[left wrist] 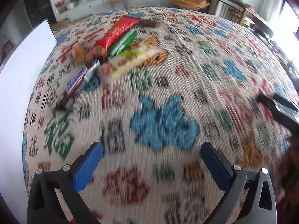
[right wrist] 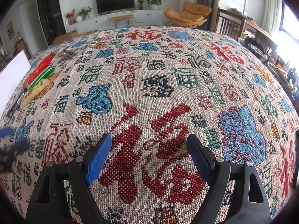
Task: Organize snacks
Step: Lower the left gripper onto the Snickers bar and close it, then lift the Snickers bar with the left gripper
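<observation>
Hovering with blue-padded fingers spread wide and nothing between them: left gripper [left wrist: 151, 147], low over a woven tablecloth [left wrist: 186, 78] patterned with red, green, blue and black characters. Left wrist view smeared by blur. Right under the gap, a large blue motif in the weave. Farther out and to the left, a loose heap of snacks on the table: a pale cream packet [left wrist: 130, 61] nearest, lying slantwise; a green packet [left wrist: 122, 43] just beyond it and touching; a long red packet [left wrist: 116, 32] alongside the green one; a small dark wrapper [left wrist: 148, 23] at the far end of the red. At the near-left end of the heap, a blue chocolate bar [left wrist: 76, 82], a dark wrapper [left wrist: 64, 101] below it and a small orange-brown item [left wrist: 79, 54], too blurred to identify. Along the left edge, a white board [left wrist: 24, 78] standing upright beside the table. At the right edge, black parts of the other tool, blurred.

Held likewise agape and empty: right gripper [right wrist: 149, 141], poised above a big red character, well apart from the heap, seen here only at the far left of the cloth. Beyond the table, a television [right wrist: 115, 1] on a white cabinet [right wrist: 119, 18], potted plants and an orange chair [right wrist: 186, 15].
</observation>
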The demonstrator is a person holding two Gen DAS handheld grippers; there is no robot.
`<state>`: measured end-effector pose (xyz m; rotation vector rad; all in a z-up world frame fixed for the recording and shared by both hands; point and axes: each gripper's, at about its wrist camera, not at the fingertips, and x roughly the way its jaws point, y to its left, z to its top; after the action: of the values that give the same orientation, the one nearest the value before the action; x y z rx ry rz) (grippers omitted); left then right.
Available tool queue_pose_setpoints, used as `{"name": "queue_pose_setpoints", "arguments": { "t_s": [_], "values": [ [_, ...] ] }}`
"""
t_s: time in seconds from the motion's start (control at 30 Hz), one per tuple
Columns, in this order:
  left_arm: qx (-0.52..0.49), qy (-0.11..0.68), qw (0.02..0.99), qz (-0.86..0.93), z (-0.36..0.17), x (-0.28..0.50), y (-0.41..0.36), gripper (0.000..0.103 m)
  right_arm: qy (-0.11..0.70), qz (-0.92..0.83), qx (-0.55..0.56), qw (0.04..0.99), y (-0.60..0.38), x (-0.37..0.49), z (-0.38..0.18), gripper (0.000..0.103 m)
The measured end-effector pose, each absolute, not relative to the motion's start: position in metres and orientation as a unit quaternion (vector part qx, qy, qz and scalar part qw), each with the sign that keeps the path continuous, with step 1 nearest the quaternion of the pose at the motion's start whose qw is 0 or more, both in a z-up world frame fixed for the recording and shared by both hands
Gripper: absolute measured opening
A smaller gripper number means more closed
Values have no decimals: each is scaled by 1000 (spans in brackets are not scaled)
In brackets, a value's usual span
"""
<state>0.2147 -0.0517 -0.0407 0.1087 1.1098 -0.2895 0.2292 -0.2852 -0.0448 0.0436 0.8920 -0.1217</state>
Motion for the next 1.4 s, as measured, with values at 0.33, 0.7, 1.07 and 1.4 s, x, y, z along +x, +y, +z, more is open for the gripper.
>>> {"name": "queue_pose_setpoints", "arguments": {
  "t_s": [0.33, 0.7, 1.07, 1.4],
  "values": [
    [-15, 476, 875, -83, 11, 283, 20, 102, 431, -59, 21, 900, -285, 229, -45, 85],
    [60, 509, 854, -89, -35, 306, 17, 20, 431, -59, 21, 900, -285, 229, -45, 85],
    [29, 507, 854, -116, -34, 217, 13, 23, 431, -59, 21, 900, -285, 229, -45, 85],
    [39, 474, 877, -76, -49, 228, 16, 95, 431, -59, 22, 900, -285, 229, -45, 85]
  ]
}}
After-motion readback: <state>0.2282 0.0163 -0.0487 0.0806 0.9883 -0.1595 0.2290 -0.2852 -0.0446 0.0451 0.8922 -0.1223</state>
